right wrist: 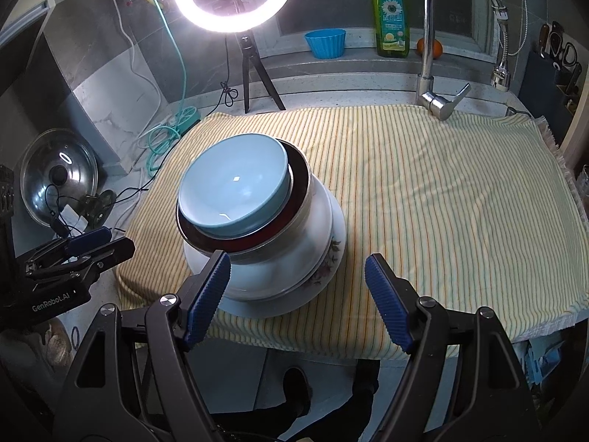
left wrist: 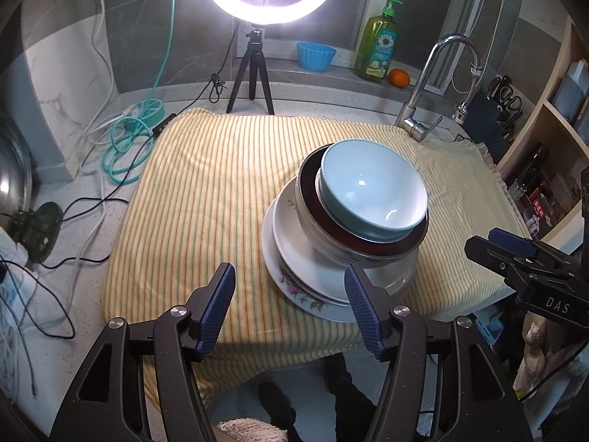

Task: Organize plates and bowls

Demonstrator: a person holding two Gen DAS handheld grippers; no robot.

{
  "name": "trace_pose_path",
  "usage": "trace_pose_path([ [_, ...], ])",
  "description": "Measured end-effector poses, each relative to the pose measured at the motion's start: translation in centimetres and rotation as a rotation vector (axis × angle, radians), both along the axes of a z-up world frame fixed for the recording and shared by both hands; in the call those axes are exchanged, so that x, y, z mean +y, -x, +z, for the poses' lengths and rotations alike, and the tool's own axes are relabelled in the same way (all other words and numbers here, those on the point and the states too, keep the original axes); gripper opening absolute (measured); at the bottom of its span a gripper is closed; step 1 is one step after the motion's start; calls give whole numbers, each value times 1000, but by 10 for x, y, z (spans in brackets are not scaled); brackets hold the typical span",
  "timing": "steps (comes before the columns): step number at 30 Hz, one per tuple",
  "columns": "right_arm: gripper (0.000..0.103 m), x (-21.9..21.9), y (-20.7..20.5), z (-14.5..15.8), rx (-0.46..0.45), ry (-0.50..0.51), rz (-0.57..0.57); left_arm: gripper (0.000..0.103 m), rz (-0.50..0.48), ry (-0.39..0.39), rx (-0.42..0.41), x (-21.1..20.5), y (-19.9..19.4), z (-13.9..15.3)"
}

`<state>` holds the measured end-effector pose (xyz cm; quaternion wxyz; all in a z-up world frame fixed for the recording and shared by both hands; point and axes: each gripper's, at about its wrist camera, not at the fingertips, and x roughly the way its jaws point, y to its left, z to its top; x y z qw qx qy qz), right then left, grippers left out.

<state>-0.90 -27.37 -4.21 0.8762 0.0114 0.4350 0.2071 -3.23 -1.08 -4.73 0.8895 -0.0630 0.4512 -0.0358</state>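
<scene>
Glossy pale-blue bowl [left wrist: 371,191] atop stacked round plates [left wrist: 313,280] (striped cloth [left wrist: 206,191] beneath)

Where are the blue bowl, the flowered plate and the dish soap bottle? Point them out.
blue bowl [left wrist: 371,191], left wrist view, inner wall.
flowered plate [right wrist: 333,248], right wrist view, flowered rim.
dish soap bottle [right wrist: 391,24], right wrist view, label.

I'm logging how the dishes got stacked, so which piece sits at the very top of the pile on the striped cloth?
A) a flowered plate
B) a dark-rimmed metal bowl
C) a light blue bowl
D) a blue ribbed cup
C: the light blue bowl nests in the dark-rimmed bowl, which sits above the white dishes and the flowered plate.
</scene>
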Motion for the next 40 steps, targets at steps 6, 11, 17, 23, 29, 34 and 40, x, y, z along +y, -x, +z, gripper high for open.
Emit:
trace_pose_path([
  [6, 78, 1, 0, 0, -3, 2, 5, 66, -1, -4, -3, -1, 1, 1],
  [11, 78, 2, 0, -1, -1, 3, 9, 66, -1, -7, -5, -2, 1, 1],
  [17, 78, 1, -1, -2, 0, -1, 0, 66, -4, -8, -2, -5, 1, 2],
  [23, 78, 1, 1, -2, -1, -1, -1, 66, -7, -5, -7, -4, 1, 3],
  [29, 78, 2, 0, -5, 6, 6, 2, 66, -11, -12, 7, -5, 1, 1],
  [34, 78, 2, -1, -6, 11, 8, 0, 66, -10, -31, -7, -6, 1, 1],
  [40, 78, 1, -3, -8, 19, 5, -5, 70, -5, -28, -14, -4, -1, 1],
])
